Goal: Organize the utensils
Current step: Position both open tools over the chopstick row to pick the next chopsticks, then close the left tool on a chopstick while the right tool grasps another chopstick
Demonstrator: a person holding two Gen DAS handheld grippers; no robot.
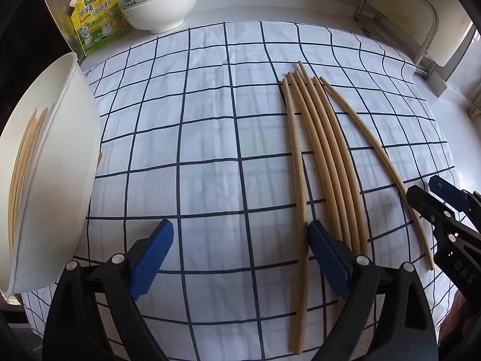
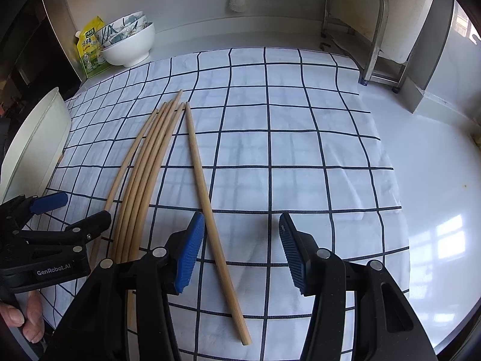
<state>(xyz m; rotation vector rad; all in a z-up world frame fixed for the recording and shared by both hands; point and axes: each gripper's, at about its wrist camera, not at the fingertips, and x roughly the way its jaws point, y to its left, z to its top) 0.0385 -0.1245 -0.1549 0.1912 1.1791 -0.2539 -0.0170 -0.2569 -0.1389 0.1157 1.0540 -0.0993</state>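
Behind left gripper (image 1: 240, 252): chopsticks' (image 1: 327, 156) ends.

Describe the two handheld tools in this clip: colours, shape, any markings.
Both tools match: black plastic frames with two tapering fingers, silver round rivets at the pivots, and blue ribbed pads at the tips. The left tool shows white "GenRobot.AI" lettering on its body in the right wrist view. The right tool carries the letters "DAS" on its side, seen from the left wrist camera. No cables or sleeves are visible.

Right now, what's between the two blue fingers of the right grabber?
One loose chopstick lies on the checked cloth between the right gripper's open jaws, close to its left finger. The right wrist view shows it.
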